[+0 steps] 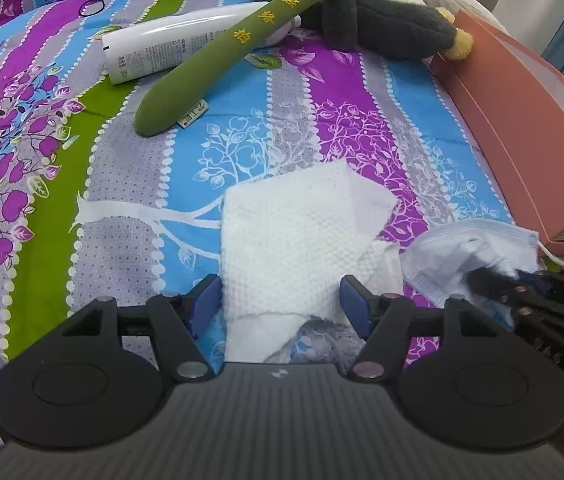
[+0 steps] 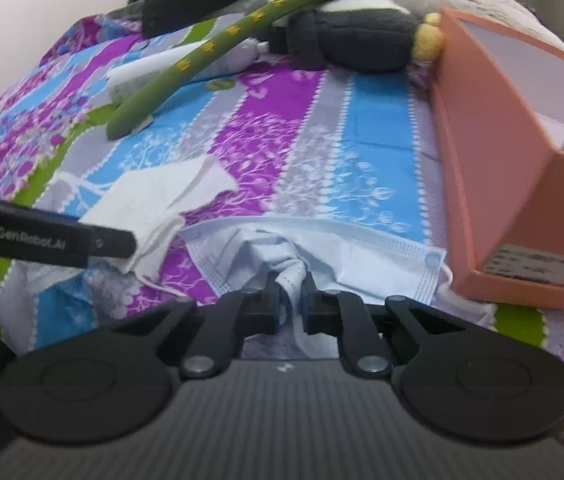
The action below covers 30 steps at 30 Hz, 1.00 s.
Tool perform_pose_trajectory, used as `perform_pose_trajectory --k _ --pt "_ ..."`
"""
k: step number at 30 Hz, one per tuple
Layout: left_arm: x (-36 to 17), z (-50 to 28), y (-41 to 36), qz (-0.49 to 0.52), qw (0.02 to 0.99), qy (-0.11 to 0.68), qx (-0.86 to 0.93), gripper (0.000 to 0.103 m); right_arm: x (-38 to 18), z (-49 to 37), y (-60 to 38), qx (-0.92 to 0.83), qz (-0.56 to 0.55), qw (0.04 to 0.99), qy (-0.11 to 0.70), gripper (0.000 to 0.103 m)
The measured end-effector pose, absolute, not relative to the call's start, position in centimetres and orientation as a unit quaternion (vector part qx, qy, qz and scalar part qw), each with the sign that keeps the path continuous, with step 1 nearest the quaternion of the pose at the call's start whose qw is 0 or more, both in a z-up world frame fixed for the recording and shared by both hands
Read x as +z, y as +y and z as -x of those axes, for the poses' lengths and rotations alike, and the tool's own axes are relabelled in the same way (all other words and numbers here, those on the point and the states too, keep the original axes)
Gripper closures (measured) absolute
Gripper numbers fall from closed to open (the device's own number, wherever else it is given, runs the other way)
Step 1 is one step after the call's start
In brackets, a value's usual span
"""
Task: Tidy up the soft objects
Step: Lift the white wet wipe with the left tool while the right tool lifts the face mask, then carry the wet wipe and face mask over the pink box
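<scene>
- Two claws in my feeds, both angled down over a bed whose sheet [image 1: 242,128] is striped purple, blue, grey and green.
- My right claw [image 2: 290,300] is clenched on a pale blue face mask [image 2: 321,248]; a bunched fold of it is pinched between the blue pads at 6 o'clock in the right wrist view. No earlier frame to compare.
- That mask spreads flat on the sheet from the pinch toward 3 o'clock, its corner just beside the orange box [image 2: 501,200].
- My left claw [image 1: 280,300] is released, jaws wide, straddling the near end of a white textured cloth [image 1: 293,232]. The pads stand either side of the cloth; I cannot tell whether they touch it.
- White cloth lies crumpled at centre of the left wrist view, a folded corner pointing toward 2 o'clock. The mask sits at its 3 o'clock, close beside it.
- From the left wrist view the right claw enters at 4 o'clock, its tip buried in the mask.
- Orange box is open-topped with a white inside, at 2 to 3 o'clock in both views, a label on its near end.
- Farther up the bed, at 12 o'clock: a long green plush stick [image 1: 242,40] with yellow characters lies across a white bottle [image 1: 186,44].
- Dark grey and white plush toy [image 1: 381,20] at 1 o'clock, its yellow foot touching the box's far corner.
</scene>
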<state>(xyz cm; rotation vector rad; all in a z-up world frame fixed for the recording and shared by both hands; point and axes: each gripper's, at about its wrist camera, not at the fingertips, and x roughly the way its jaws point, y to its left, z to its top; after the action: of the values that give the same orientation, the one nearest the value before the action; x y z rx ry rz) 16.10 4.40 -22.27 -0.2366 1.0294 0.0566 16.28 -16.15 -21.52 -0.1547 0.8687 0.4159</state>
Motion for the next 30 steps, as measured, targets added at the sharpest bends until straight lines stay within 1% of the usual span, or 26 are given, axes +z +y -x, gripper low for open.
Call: perform_pose_trajectory --k 7,8,9,10,12,13,15,17,22,30 --pt "-22.4 -16.1 4.5 0.125 0.859 0.496 0.019 0.034 -20.6 -15.9 -18.7 0.154 0.057 0.899 0.406 0.09" --pt "-22.4 -16.1 4.4 0.121 0.859 0.498 0.017 0.037 -20.5 -15.9 -19.0 0.15 0.055 0.9 0.405 0.09" --pt "-22.5 -16.1 4.2 0.117 0.858 0.499 0.017 0.045 -20.3 -15.8 -19.3 0.146 0.054 0.902 0.403 0.09" --pt "-22.5 -16.2 4.0 0.112 0.858 0.501 0.017 0.048 -20.2 -15.8 -19.4 0.142 0.055 0.904 0.4 0.09" --pt "-22.5 -16.2 3.7 0.104 0.858 0.502 0.017 0.062 -20.0 -15.7 -19.6 0.135 0.056 0.907 0.395 0.09" --pt "-22.5 -16.2 3.6 0.101 0.858 0.503 0.014 0.066 -19.9 -15.6 -19.7 0.133 0.055 0.907 0.395 0.09" --pt "-22.5 -16.3 3.5 0.102 0.858 0.503 0.011 0.083 -19.8 -15.5 -19.8 0.133 0.053 0.907 0.396 0.09" --pt "-22.2 -16.2 3.4 0.108 0.859 0.501 0.007 0.091 -19.8 -15.4 -19.8 0.135 0.051 0.906 0.398 0.09" --pt "-20.6 -16.0 2.9 0.112 0.87 0.481 0.004 0.093 -19.3 -14.9 -19.6 0.142 0.041 0.906 0.398 0.09" --pt "-16.0 -15.7 2.4 0.115 0.89 0.442 -0.008 0.093 -16.7 -14.2 -19.4 0.163 0.02 0.913 0.372 0.09"
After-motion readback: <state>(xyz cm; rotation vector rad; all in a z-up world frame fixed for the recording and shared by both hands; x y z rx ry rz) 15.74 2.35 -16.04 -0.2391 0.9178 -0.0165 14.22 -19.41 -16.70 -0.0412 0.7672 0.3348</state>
